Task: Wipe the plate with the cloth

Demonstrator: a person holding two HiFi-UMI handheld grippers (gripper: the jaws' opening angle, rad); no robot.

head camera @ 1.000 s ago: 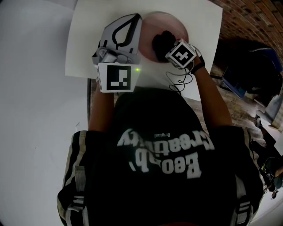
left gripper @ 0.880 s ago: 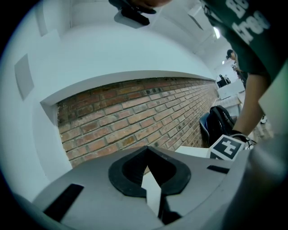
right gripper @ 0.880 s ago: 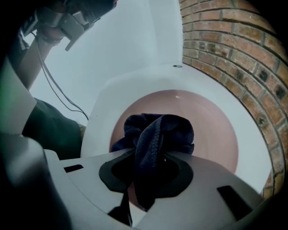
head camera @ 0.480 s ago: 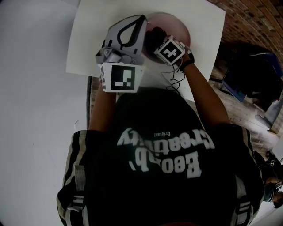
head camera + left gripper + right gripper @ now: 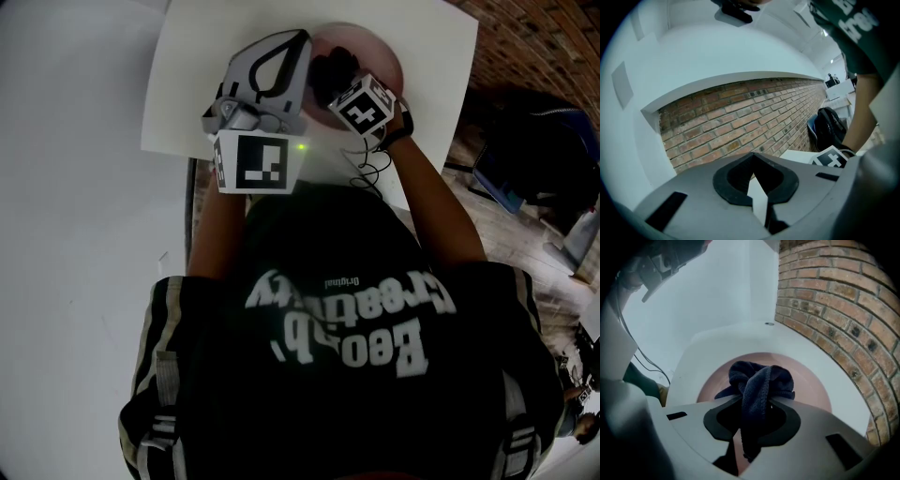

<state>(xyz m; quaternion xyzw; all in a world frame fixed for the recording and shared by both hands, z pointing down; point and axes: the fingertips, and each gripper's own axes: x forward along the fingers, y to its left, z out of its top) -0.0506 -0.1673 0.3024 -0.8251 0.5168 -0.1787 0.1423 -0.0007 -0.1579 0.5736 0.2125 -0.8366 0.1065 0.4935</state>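
Note:
A round pink plate point(image 5: 390, 62) point(image 5: 808, 380) lies on the white table point(image 5: 187, 94). A dark blue cloth point(image 5: 333, 67) point(image 5: 759, 378) is bunched on the plate's left part, and my right gripper point(image 5: 337, 86) point(image 5: 754, 420) is shut on it, a strip of cloth hanging down between the jaws. My left gripper point(image 5: 281, 47) point(image 5: 757, 187) hovers at the plate's left edge, tilted up toward the brick wall. Its jaws stand together with only a thin white sliver between them. The left gripper's body hides the plate's left rim in the head view.
The table's right edge point(image 5: 459, 103) drops off toward a brick wall point(image 5: 740, 122) and the floor. A black bag point(image 5: 534, 141) point(image 5: 827, 126) sits beyond it. A thin black cable point(image 5: 370, 173) trails from the right hand. The person's body covers the table's near side.
My right gripper has slid the cloth leftward across the plate, closer to the left gripper, then slightly farther away from me. The left gripper has barely shifted.

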